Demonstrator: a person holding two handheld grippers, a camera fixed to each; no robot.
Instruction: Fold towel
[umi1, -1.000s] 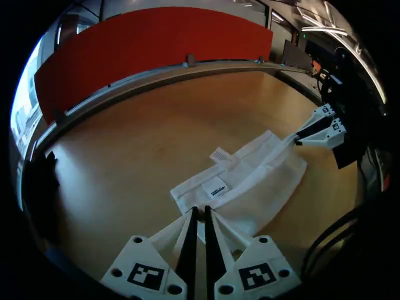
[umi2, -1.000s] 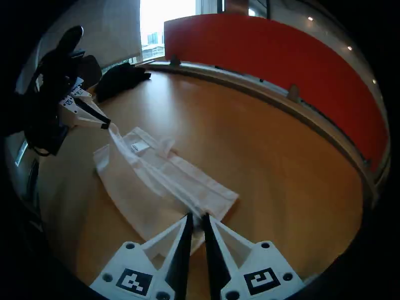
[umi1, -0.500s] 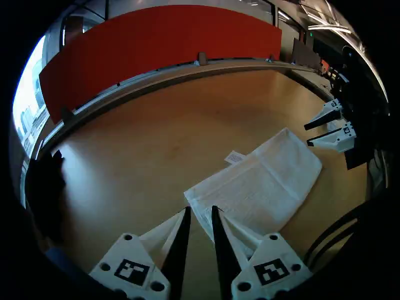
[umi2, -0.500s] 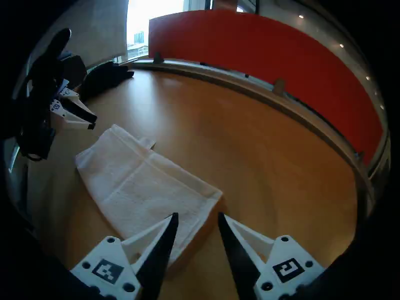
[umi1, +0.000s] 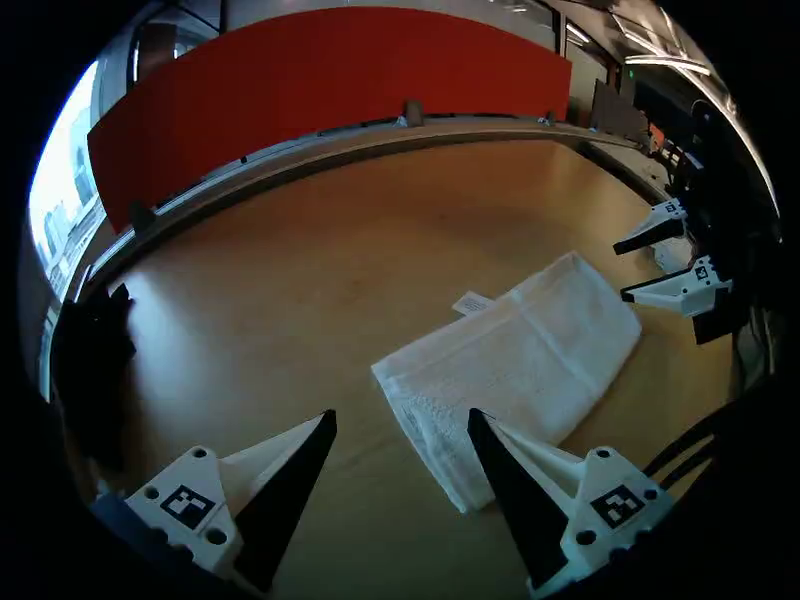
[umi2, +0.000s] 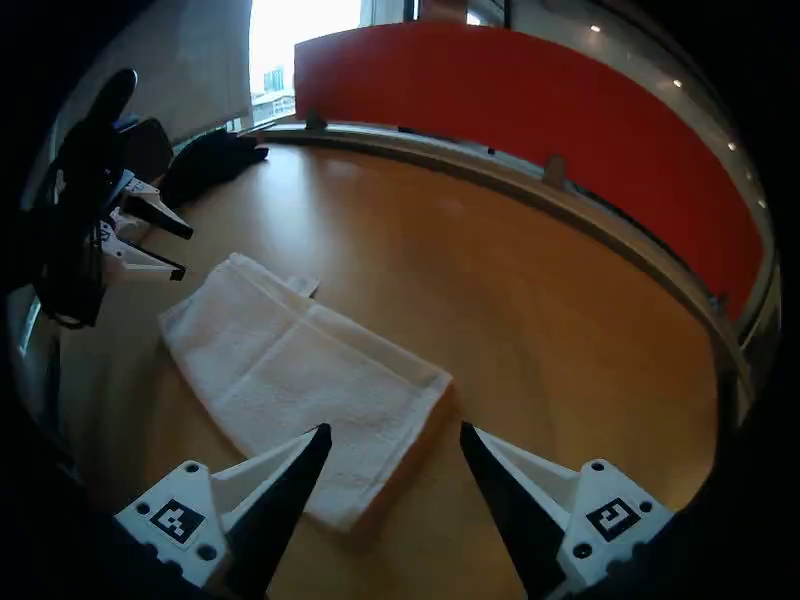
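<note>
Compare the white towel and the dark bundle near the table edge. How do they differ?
Colour: the towel is white, the dark bundle black.
Shape: the towel lies flat as a folded rectangle; the dark bundle is a lumpy heap.
Place: the towel lies between the open left gripper and the open right gripper; the dark bundle sits off at the edge of the table.
Both rest on the table, ungripped.

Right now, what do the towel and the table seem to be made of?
Towel: white terry cloth, likely cotton, going by its nubby, matte surface and soft folded edges. Table: wood or wood-look laminate, I can't tell which. It is warm brown and smooth, with a soft sheen.
</note>
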